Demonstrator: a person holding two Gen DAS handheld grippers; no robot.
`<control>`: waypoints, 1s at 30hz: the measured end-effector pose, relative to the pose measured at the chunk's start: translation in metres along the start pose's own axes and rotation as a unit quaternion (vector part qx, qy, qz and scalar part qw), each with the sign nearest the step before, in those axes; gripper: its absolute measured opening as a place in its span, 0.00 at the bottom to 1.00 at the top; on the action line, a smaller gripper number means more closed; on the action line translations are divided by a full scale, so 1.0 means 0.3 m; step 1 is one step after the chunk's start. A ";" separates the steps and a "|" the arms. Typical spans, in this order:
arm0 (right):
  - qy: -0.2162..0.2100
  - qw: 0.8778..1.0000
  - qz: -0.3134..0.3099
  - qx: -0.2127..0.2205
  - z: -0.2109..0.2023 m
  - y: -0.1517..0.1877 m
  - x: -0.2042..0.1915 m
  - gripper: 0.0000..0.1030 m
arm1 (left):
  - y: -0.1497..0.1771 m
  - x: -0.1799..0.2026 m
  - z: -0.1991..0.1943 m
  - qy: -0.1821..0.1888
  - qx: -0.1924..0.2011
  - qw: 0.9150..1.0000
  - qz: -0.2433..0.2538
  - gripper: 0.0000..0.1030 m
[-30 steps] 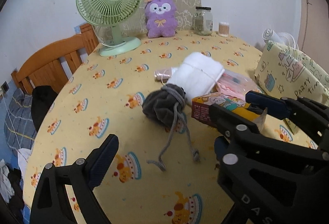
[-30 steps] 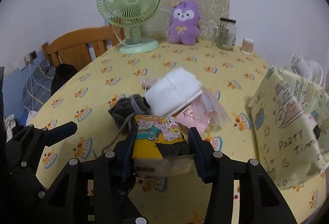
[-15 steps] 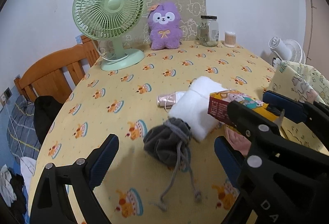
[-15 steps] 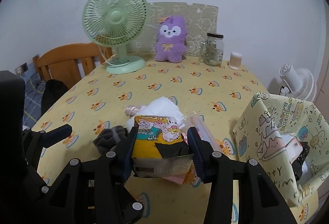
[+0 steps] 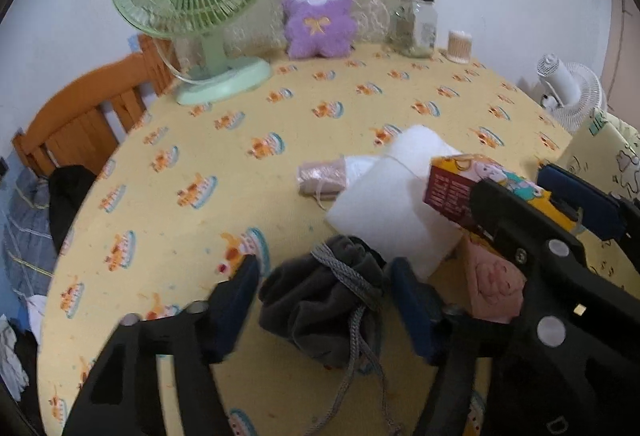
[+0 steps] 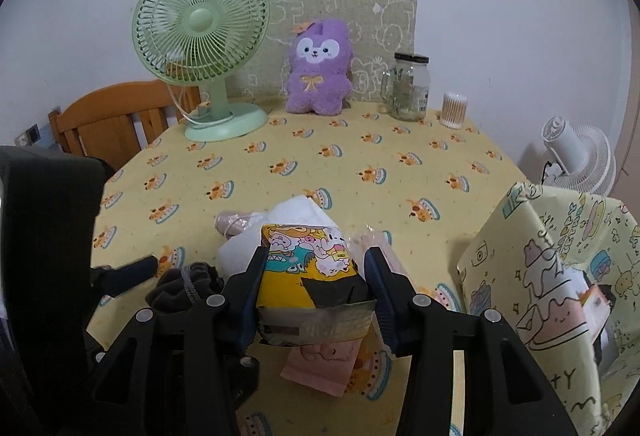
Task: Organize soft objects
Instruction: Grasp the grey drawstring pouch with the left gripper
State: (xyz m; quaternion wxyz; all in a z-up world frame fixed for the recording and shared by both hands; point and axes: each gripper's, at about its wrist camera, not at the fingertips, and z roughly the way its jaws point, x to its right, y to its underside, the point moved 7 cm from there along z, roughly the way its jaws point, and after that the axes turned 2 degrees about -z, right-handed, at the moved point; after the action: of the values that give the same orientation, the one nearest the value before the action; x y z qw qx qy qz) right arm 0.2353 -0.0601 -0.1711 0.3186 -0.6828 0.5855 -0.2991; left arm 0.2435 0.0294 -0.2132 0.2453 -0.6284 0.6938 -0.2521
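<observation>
My right gripper is shut on a yellow cartoon tissue pack and holds it above the table; the pack also shows in the left wrist view. My left gripper is open, its fingers on either side of a grey drawstring pouch lying on the cloth, also seen in the right wrist view. A white folded towel, a pink roll and a pink packet lie just beyond. A yellow party gift bag stands at the right.
A green fan, a purple plush, a glass jar and a cotton swab tub stand along the table's far edge. A wooden chair is at the left. A white fan stands beyond the right edge.
My left gripper has moved forward and down, its jaws narrowing around the grey pouch. My right gripper has lifted and drawn back with the tissue pack.
</observation>
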 end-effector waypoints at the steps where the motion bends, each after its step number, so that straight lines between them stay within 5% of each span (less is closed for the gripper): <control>1: -0.001 1.000 0.001 -0.001 0.002 0.003 0.001 0.50 | 0.003 0.001 -0.002 -0.001 0.002 1.000 0.001 0.62; 8: -0.004 1.000 0.003 -0.001 -0.009 0.007 -0.003 0.50 | 0.013 0.006 -0.033 -0.003 0.009 1.000 0.003 0.52; 30: -0.011 0.998 0.014 0.052 -0.258 -0.063 0.041 0.50 | -0.039 0.076 -0.315 -0.004 0.079 0.997 0.000 0.50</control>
State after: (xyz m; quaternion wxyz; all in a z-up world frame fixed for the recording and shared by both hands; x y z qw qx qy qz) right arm 0.1880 -0.0768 -0.1079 0.3641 -0.6602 0.5752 -0.3172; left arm 0.1881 0.0097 -0.1349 0.2970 -0.6083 0.6704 -0.3038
